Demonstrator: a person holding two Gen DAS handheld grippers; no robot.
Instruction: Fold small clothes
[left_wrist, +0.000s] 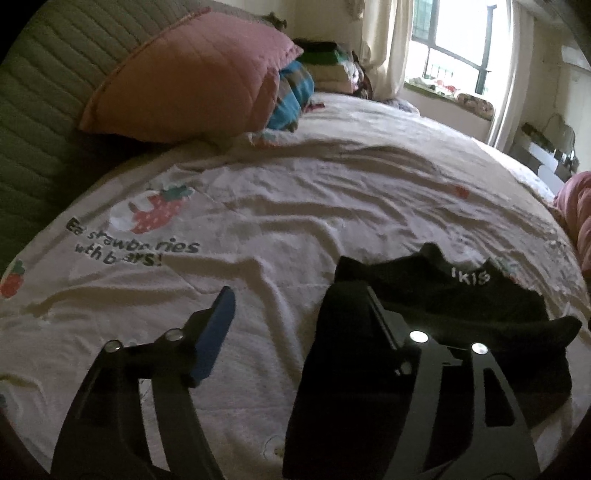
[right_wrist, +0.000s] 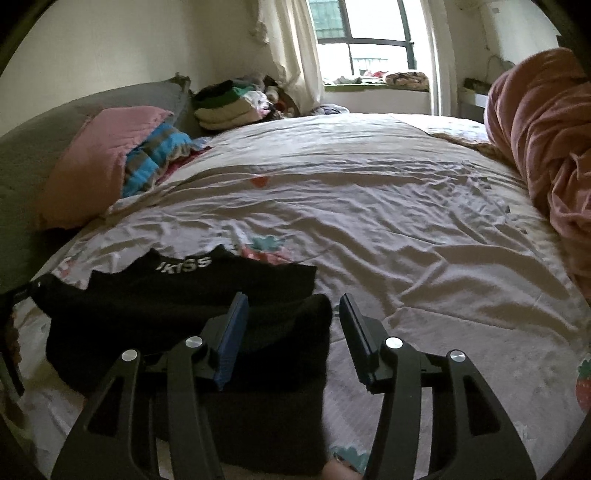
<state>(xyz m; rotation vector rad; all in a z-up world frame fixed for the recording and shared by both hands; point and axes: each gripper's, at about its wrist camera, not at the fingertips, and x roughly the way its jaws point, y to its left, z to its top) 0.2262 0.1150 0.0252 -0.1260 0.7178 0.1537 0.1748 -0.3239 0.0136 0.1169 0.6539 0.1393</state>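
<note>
From the left wrist camera, a black garment (left_wrist: 443, 295) lies on the pale bedsheet (left_wrist: 295, 206), its white lettering on the collar edge facing away toward the window (left_wrist: 458, 40). The left gripper (left_wrist: 299, 314) hangs low over the sheet with its fingers spread wide. The blue-padded finger (left_wrist: 218, 332) stands clear on the bare sheet to the left of the garment, while the other finger is draped by a fold of the black cloth, which hangs over it and down its inner side. Nothing is pinched between the two pads. Left of the garment, printed on the sheet, is a strawberry picture (left_wrist: 155, 212) with dark writing under it. Beyond the garment and to its left, a pink pillow (left_wrist: 188, 77) leans against the quilted grey headboard (left_wrist: 44, 96), with a blue striped cloth (left_wrist: 291, 96) tucked beside it.

From the right wrist camera, the same black garment (right_wrist: 177, 295) sits on the bedsheet (right_wrist: 369, 206), lettering again on the far edge. The right gripper (right_wrist: 293, 310) is open to a moderate gap. Its left pad (right_wrist: 232, 339) lies over the garment's right-hand part, where the cloth is bunched into a thick fold reaching into the gap; its right pad (right_wrist: 356, 336) is just off the garment's edge, over bare sheet. The pads are not closed on the fabric. Well to the right of the garment, a rumpled pink blanket (right_wrist: 546, 147) is heaped at the bed's edge. Beyond the garment to the left is the pink pillow (right_wrist: 99, 158), and farther back a pile of folded clothes (right_wrist: 232, 103) near the curtain (right_wrist: 295, 51).
</note>
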